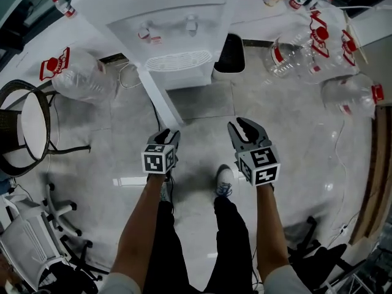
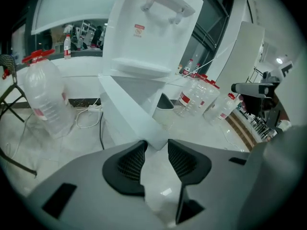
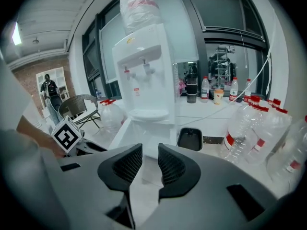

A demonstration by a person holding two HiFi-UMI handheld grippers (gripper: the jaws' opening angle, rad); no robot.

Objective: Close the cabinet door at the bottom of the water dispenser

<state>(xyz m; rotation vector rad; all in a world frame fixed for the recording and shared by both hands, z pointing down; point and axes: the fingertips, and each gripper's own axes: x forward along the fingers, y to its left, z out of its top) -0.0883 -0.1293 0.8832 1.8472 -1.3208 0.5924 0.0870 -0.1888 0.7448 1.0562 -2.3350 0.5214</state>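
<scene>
The white water dispenser [image 1: 177,17] stands at the top of the head view, its bottom cabinet door [image 1: 158,100] swung out toward me. My left gripper [image 1: 166,131] is at the door's free edge. In the left gripper view the door [image 2: 129,111] runs down to its end corner right at the tips of the left gripper [image 2: 154,143], whose jaws stand apart without pressing on it. My right gripper [image 1: 243,127] hovers over the floor to the right of the door, open and empty. In the right gripper view the right gripper [image 3: 149,147] faces the dispenser [image 3: 144,75] and the door [image 3: 121,131].
A black bin [image 1: 230,54] stands right of the dispenser. Large empty water bottles lie to the left [image 1: 82,75] and to the right [image 1: 294,54]. A wire chair [image 1: 27,127] is at the far left, a cable [image 1: 125,75] loops on the floor, and my shoe [image 1: 225,180] is below the grippers.
</scene>
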